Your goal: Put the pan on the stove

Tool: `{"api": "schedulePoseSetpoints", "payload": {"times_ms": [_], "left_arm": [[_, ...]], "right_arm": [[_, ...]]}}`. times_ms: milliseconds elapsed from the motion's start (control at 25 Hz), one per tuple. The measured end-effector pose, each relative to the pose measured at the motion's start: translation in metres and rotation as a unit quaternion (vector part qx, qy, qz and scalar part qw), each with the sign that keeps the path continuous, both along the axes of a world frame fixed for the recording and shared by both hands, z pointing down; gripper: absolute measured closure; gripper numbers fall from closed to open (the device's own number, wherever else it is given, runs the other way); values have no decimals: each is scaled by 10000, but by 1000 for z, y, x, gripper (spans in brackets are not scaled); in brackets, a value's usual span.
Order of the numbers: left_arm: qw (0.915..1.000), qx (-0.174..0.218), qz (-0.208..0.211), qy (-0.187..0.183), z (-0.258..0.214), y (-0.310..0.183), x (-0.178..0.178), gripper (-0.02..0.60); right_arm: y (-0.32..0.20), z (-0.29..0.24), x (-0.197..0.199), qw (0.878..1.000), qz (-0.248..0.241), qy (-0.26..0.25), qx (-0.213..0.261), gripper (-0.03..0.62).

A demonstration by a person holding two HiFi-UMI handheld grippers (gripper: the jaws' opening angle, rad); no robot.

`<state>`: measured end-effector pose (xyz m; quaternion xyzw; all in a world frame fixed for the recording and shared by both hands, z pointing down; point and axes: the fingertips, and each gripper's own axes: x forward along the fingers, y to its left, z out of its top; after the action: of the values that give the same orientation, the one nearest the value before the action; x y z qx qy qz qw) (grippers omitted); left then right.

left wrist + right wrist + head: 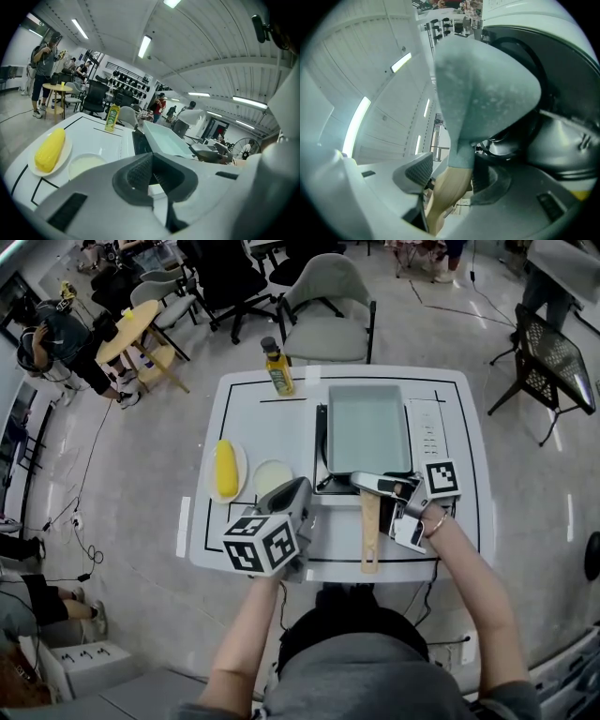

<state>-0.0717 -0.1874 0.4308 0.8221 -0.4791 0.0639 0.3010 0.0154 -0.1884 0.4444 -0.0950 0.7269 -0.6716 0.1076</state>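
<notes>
Nearest the person, down-left of the stove, the left gripper is clamped fully shut with nothing in it. At the stove's near edge, the right gripper has its jaws spread around the pan's wooden handle, and the pads look just off it. The rectangular teal pan sits right on the stove. Left of the stove there's a small dish and corn on a plate. An oil bottle stands at its far left.
</notes>
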Motion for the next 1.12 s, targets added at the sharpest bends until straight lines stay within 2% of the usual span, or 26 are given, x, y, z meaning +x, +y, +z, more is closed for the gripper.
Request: {"api": "schedulePoseSetpoints", "payload": {"times_ms": [400,800,1120], "left_arm": [[10000,31,19,-11,-2,-3,6,575],[9999,30,105,-28,-1,-7,14,575],[9999,46,95,-13,-2,-7,12,575]], "right_arm": [[15,-1,17,9996,26,252,138,361],[19,4,34,9973,378,600,181,385],[19,5,37,9975,366,570,178,348]]}}
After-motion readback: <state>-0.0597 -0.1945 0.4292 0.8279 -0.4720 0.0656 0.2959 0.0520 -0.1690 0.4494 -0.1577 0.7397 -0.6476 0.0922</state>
